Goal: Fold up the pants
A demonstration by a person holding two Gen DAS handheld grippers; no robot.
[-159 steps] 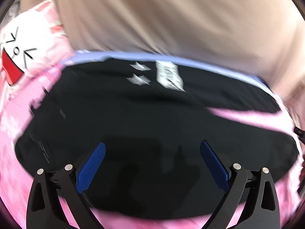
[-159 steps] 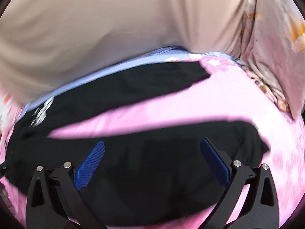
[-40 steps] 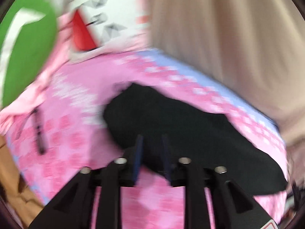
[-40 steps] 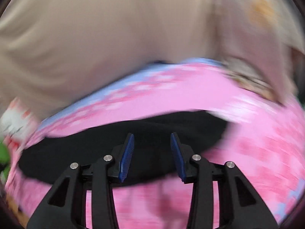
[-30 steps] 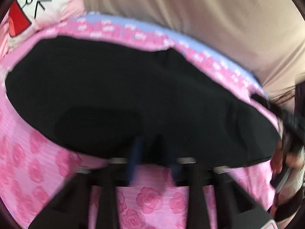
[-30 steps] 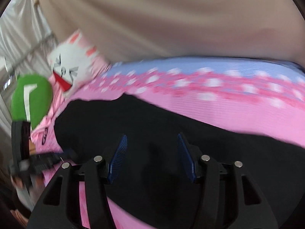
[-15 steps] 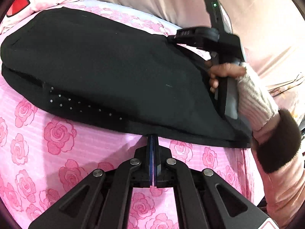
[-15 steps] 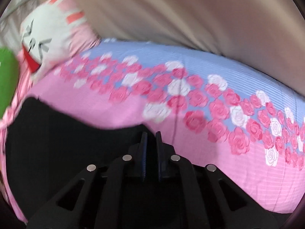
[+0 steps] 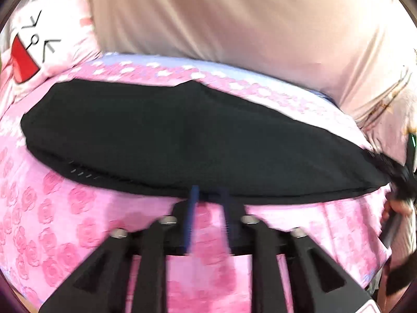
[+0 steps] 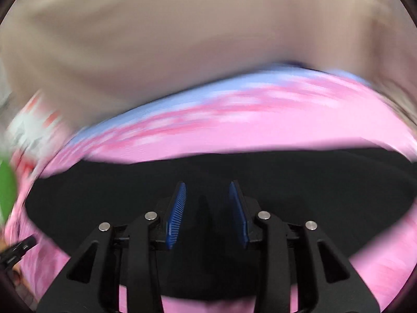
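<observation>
Now the black pants (image 9: 187,140) lie folded lengthwise on the rose-print bed (image 9: 78,214). Both grippers have just been opening, nothing between their fingers: left gripper (image 9: 208,195) at the near edge, right gripper (image 10: 207,195) above the cloth, letting the fold settle.

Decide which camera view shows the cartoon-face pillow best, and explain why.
The left wrist view: the pillow sits at upper left with its red mouth and drawn black eyes readable. The right wrist view shows only a blurred white-and-red smear at its left edge.

A home bedroom — rose-print pink bedsheet (image 9: 78,224), cartoon-face pillow (image 9: 44,39), beige curtain (image 9: 234,20) behind.
</observation>
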